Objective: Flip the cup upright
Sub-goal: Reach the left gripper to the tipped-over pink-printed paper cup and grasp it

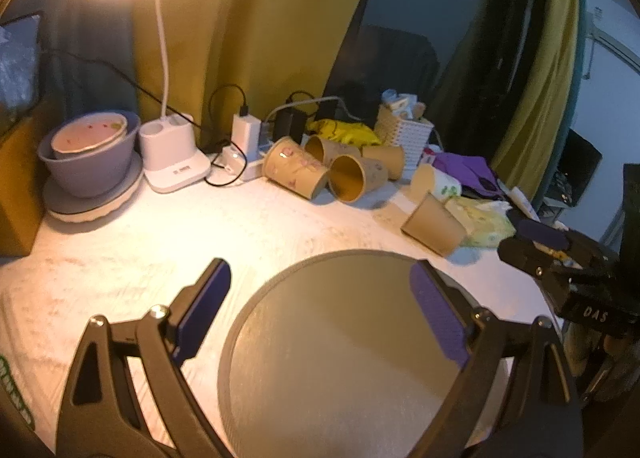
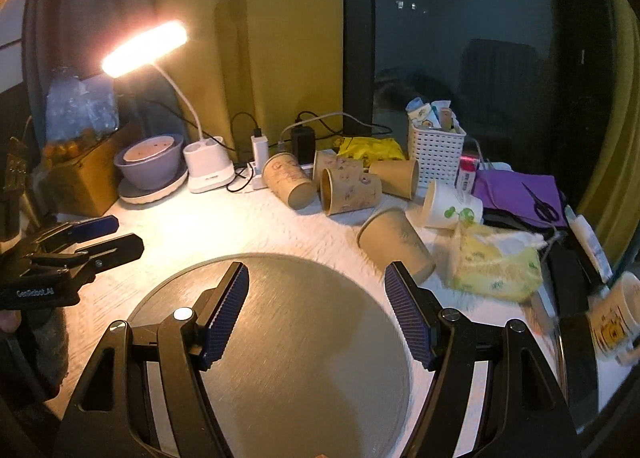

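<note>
Several brown paper cups lie on their sides at the back of the white table. The nearest cup (image 2: 394,244) lies just beyond the round grey mat (image 2: 280,338), close ahead of my right gripper's right finger; it also shows in the left wrist view (image 1: 434,225). Three more cups (image 2: 344,186) lie clustered behind it, also seen in the left wrist view (image 1: 320,172). A white cup with green print (image 2: 450,206) lies beside them. My right gripper (image 2: 316,290) is open and empty over the mat. My left gripper (image 1: 320,290) is open and empty over the mat (image 1: 340,358).
A lit desk lamp (image 2: 208,166), a purple bowl on a plate (image 2: 150,164), a power strip with chargers (image 2: 260,162), a white basket (image 2: 436,150), a yellow tissue pack (image 2: 492,266), purple cloth with scissors (image 2: 520,194) and a mug (image 2: 616,318) crowd the back and right.
</note>
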